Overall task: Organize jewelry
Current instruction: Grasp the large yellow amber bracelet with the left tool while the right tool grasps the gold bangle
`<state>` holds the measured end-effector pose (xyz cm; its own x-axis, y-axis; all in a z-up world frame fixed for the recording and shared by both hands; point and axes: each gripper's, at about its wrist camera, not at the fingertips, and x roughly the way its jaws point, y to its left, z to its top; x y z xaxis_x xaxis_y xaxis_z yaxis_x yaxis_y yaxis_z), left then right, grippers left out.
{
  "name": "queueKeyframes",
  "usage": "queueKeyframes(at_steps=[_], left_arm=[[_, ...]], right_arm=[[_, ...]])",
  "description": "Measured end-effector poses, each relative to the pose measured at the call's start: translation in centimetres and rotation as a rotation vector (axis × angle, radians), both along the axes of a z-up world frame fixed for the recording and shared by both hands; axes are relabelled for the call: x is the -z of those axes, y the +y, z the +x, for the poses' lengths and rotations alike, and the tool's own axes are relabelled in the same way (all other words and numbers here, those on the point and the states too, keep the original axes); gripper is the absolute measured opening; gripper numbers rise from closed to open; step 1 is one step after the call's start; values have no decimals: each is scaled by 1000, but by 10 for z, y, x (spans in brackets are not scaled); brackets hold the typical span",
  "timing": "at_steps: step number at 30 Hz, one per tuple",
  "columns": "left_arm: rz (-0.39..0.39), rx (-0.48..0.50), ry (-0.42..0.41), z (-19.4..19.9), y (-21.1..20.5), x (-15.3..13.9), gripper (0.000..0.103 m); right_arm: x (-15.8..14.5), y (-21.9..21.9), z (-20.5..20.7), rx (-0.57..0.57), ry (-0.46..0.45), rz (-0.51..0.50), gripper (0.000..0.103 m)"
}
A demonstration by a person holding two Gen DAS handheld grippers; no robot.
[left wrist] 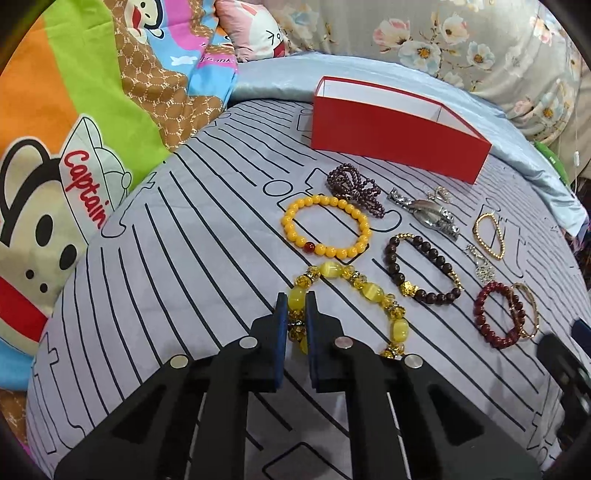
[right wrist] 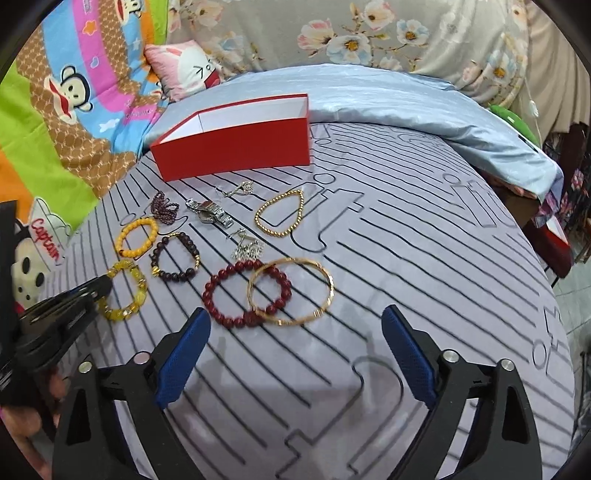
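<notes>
Several pieces of jewelry lie on a grey striped bedsheet (left wrist: 184, 229) in front of an open red box (left wrist: 391, 140) with a white inside. My left gripper (left wrist: 296, 300) is shut on the yellow cat's-eye bead bracelet (left wrist: 369, 291), its pads pinching one large yellow bead. Beyond it lie a yellow bead bracelet (left wrist: 327, 230), a dark brown bead bracelet (left wrist: 421, 269), a purple bead bundle (left wrist: 352, 186) and a silver watch (left wrist: 428, 214). My right gripper (right wrist: 295, 317) is open and empty, just short of a red bead bracelet (right wrist: 245, 293) and a gold bangle (right wrist: 291, 290).
A gold bead chain (right wrist: 280, 214) and silver chains (right wrist: 247, 249) lie among the pieces. A pale blue quilt (right wrist: 388, 103) is heaped behind the box. A cartoon-print blanket (left wrist: 74, 129) lies at the left, a floral one (right wrist: 369, 33) behind. The bed edge drops off at the right.
</notes>
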<state>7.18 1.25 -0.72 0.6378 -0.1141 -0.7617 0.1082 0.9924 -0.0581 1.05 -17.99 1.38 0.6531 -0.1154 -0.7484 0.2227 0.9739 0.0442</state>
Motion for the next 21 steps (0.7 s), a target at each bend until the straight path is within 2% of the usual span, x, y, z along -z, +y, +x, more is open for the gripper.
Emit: queueKeyframes(at_steps=[6,11,21], left_arm=[[-5,4,2,-1,-1,1,9],[-11,6,4,1,1,1,9],[-28,12,-5,1,3,0,9]], right_arm=[[12,-3,23,-1,42,31,76],[21,-4,31,-2,65,34,62],[15,-6,27,-3,36,32,59]])
